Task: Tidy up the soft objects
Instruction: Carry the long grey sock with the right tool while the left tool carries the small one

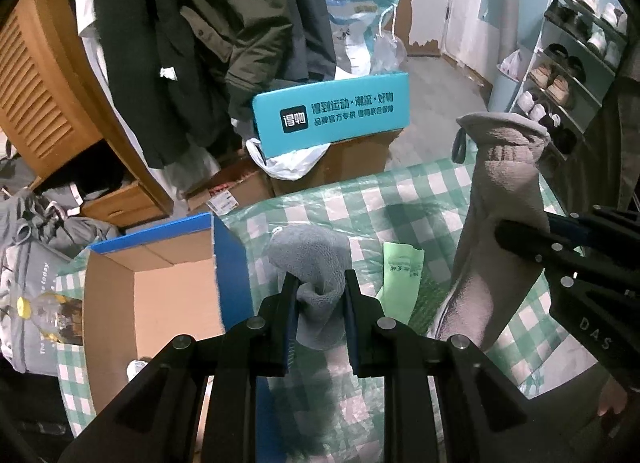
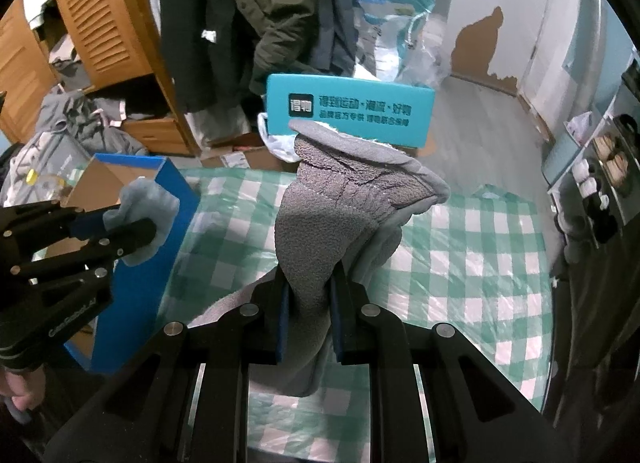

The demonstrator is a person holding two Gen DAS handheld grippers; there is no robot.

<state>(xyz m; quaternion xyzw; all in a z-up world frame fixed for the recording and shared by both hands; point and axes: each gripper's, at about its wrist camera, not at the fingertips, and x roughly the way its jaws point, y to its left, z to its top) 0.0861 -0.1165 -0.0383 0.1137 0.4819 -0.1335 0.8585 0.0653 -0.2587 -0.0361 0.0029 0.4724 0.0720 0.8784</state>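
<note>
Both pieces are lifted off the green-checked tablecloth (image 1: 400,199): the left gripper (image 1: 320,295) pinches a bunched pale-blue knitted cloth (image 1: 316,263), the right gripper (image 2: 308,303) clamps a grey fleecy mitten-like cover (image 2: 340,199), so next (I judge) each wants carrying to the open blue-sided cardboard box (image 1: 176,295) at the left.

We see our left gripper (image 1: 320,295) and right gripper (image 2: 308,303) as black angular frames with blue pads, silver round screws on the linkages, and pale lettering at the frame edges.
</note>
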